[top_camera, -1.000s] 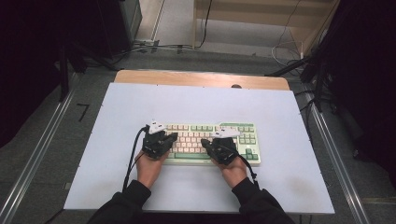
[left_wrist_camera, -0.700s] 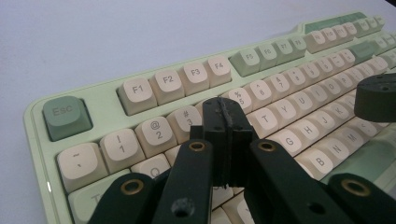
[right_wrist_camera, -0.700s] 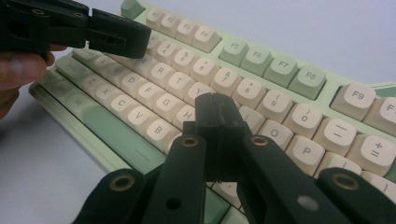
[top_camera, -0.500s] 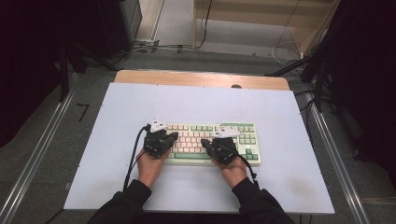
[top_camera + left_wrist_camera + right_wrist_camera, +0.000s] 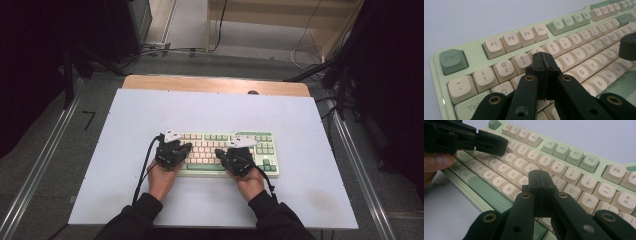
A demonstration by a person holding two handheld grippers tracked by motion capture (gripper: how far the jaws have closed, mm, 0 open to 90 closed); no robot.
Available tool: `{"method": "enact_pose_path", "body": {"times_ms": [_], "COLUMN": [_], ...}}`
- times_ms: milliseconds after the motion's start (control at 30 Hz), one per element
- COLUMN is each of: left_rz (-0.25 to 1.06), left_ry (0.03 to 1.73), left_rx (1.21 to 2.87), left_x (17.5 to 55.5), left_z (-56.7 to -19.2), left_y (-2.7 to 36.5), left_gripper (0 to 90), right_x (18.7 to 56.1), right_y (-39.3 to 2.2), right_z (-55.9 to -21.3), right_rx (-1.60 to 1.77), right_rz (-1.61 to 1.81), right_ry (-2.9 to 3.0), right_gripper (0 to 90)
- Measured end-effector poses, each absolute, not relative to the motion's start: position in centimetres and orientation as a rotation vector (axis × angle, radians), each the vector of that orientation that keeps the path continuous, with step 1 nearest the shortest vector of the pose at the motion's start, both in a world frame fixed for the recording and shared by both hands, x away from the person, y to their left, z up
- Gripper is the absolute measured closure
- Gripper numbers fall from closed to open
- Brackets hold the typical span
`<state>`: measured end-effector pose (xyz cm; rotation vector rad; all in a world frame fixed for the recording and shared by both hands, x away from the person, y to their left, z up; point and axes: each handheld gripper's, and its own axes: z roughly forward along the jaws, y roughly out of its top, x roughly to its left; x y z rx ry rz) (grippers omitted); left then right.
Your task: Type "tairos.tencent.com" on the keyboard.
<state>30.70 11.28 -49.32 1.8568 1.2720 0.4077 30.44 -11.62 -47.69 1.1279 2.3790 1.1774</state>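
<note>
A pale green keyboard (image 5: 210, 137) with cream keys lies on the white table, near its front middle. My left gripper (image 5: 188, 147) rests over the keyboard's left half, jaws shut with nothing between them. In the left gripper view the shut tip (image 5: 545, 58) hovers just above the number and letter rows of the keyboard (image 5: 511, 40). My right gripper (image 5: 219, 154) is over the middle of the keys, also shut and empty. In the right gripper view its tip (image 5: 540, 176) sits above the letter keys of the keyboard (image 5: 574, 155), with the left gripper (image 5: 491, 143) farther off.
The white table top (image 5: 200, 107) has bare room on all sides of the keyboard, and a wooden strip (image 5: 215, 84) runs along its far edge. A black cable (image 5: 145, 167) trails from the left gripper. Metal rails (image 5: 40, 170) flank the table on the floor.
</note>
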Motion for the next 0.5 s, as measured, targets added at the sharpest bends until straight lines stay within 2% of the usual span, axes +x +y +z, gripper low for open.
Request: {"method": "enact_pose_path", "body": {"times_ms": [500], "left_rz": [0.392], "left_ry": [1.245], "left_rx": [1.81], "left_x": [30.03], "left_z": [-48.29], "left_y": [11.72], "left_gripper": [90.0], "right_x": [30.38], "right_y": [-11.55], "right_z": [-47.68], "right_rx": [1.126], "right_rz": [1.181], "right_ry": [2.381], "right_gripper": [87.3]}}
